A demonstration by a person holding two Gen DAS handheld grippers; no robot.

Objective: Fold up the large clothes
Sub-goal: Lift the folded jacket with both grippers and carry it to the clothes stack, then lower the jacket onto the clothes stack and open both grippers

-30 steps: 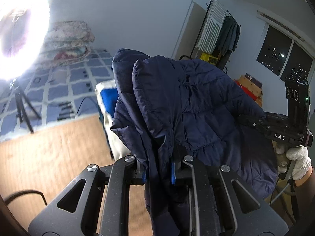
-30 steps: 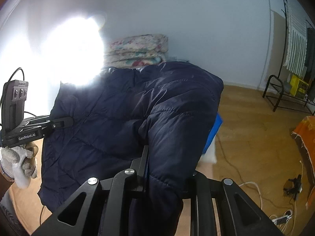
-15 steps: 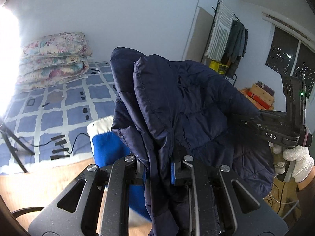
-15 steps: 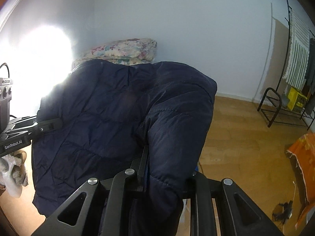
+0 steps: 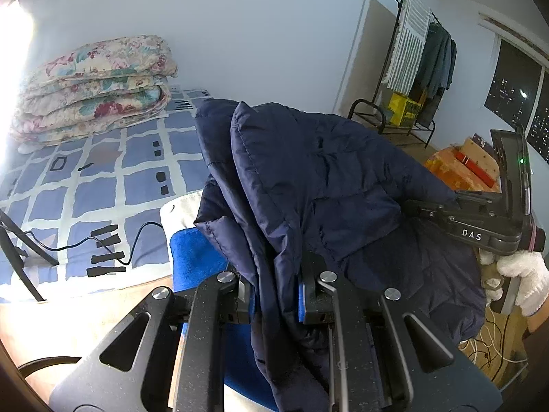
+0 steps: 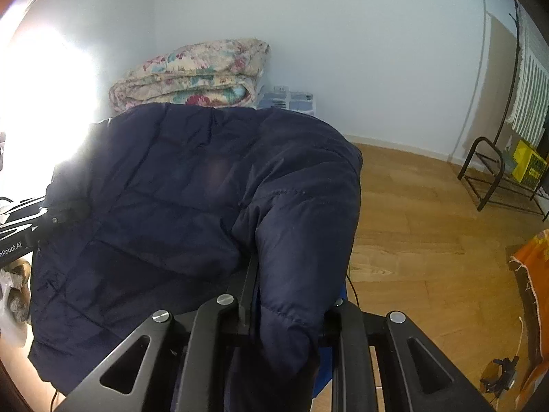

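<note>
Both tongs, left tongs [image 5: 274,300] and right tongs [image 6: 286,312], clamp the navy jacket [image 5: 343,185].

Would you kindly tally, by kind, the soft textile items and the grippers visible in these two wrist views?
Navy padded jackets: 1
Folded floral quilt stacks: 1
Blue checked bed covers: 1
Grippers, both clamped on the jacket: 2, left gripper, right gripper
Total: 5
</note>
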